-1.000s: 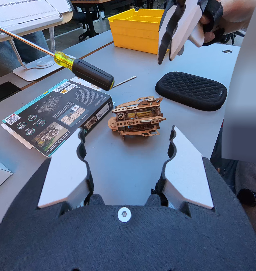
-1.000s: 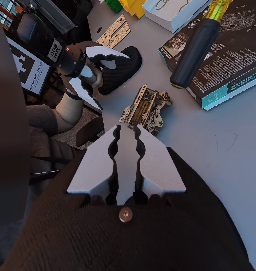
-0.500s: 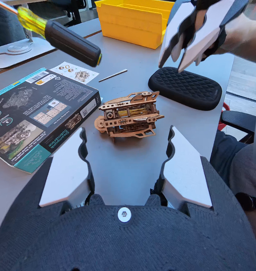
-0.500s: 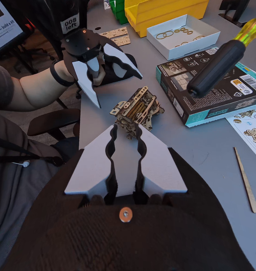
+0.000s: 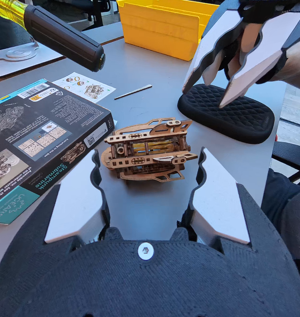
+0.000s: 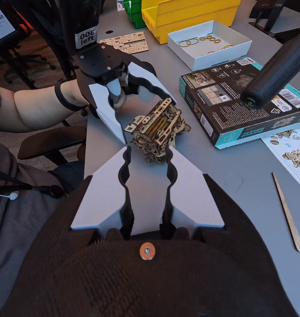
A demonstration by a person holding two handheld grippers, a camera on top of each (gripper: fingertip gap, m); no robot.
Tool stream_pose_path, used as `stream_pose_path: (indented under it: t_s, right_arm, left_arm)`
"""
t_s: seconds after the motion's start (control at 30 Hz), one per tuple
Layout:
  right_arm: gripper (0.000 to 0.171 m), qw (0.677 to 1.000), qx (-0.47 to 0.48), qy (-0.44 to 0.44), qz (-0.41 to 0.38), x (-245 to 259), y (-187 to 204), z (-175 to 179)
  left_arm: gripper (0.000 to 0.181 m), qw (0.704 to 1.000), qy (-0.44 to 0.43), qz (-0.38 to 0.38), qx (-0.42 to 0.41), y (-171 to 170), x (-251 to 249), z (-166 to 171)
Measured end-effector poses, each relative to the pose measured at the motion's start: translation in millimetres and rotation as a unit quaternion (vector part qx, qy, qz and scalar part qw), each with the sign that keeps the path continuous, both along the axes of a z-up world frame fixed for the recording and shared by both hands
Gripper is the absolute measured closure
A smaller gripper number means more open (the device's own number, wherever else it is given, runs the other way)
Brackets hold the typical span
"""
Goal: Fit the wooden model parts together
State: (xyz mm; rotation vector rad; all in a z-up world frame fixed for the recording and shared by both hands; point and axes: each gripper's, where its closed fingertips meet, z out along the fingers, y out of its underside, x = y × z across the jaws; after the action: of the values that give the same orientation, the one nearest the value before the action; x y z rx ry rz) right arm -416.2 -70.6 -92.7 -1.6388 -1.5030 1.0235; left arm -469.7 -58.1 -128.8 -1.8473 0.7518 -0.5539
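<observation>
A partly built wooden model [image 5: 149, 149] with yellow rubber bands inside lies on its side on the grey table [image 5: 145, 205]. My left gripper [image 5: 148, 151] is open and empty, its fingers on either side of the model's near end without touching it. My right gripper [image 5: 202, 99] hangs above the black pad, open and empty. In the right wrist view the model [image 6: 156, 130] lies just past my right gripper [image 6: 148, 147], and the left gripper [image 6: 148, 121] straddles it from the far side. A black and yellow screwdriver [image 5: 63, 37] hovers over the box; what holds it is hidden.
The dark kit box [image 5: 42, 133] lies left of the model, a black quilted pad [image 5: 231, 116] to its right by the table edge. A yellow bin [image 5: 163, 29] stands behind. A thin wooden strip [image 5: 133, 91], a white tray of rubber bands [image 6: 209, 44] and a wooden parts sheet [image 6: 126, 41] lie around.
My left gripper has moved in closer, so its fingers now flank the model. My right gripper has come down toward the model and its jaws have spread wider. The screwdriver has shifted.
</observation>
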Motion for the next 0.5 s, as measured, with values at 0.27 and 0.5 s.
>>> stream_pose_path:
  t_s: [0.27,0.5]
  right_arm:
    - [0.126,0.999,0.042,-0.011,0.003,-24.8,-2.2,-4.9]
    - [0.127,0.998,0.064,-0.027,0.004,-32.7,-0.6,-11.2]
  left_arm:
    - [0.069,1.0,-0.01,0.002,-0.009,4.1,6.7,-3.0]
    - [0.075,1.0,-0.017,-0.008,-0.012,2.7,11.4,-2.7]
